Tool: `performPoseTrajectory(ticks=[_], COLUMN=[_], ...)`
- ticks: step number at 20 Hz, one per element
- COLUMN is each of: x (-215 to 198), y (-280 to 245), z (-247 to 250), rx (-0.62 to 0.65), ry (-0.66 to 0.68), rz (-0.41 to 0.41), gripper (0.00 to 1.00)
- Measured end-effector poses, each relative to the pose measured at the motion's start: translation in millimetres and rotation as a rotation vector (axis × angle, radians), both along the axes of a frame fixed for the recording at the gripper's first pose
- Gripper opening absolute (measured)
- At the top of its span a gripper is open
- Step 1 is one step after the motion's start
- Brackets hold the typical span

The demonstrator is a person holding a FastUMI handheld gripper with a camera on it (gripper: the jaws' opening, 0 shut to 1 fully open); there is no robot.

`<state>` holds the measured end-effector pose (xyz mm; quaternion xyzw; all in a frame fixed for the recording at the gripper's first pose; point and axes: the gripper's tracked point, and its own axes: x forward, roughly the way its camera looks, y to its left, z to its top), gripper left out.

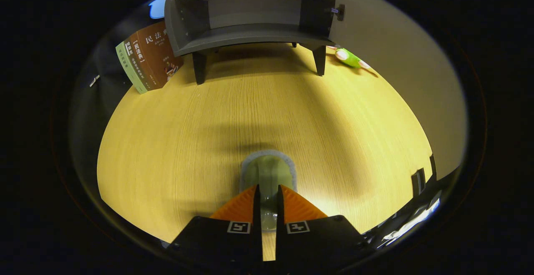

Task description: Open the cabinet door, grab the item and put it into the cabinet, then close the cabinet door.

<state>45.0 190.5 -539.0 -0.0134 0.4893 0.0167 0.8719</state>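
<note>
My jaws (268, 191) clench a green sponge (269, 172) on the desk (175, 141); the open cabinet (250, 14) stands at twelve o'clock (books (146, 60) at ten).

A wide bare stretch of wooden table (175, 141) lies open between the gripper (268, 193) and the cabinet (250, 16), nothing standing across it. The gripper's fingers are closed on a green item (269, 170), which juts just ahead of them. The cabinet stands on legs at the table's far side, its front open and its shelf bare. Books (146, 60) lean just beside its left flank, narrowing the way there. A green toy (349, 58) lies near its right rear leg, beside the pale wall (400, 66).
</note>
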Motion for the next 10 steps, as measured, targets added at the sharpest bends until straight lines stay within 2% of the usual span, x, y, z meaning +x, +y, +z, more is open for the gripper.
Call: performPoseTrajectory(ticks=[4,10], x=[6.5,18.9], y=[1.7,1.9], z=[26.7,106.4], rx=[0.041,0.075], ry=[-0.043,-0.148], rz=[-0.003,0.001], gripper=[0.16,0.16])
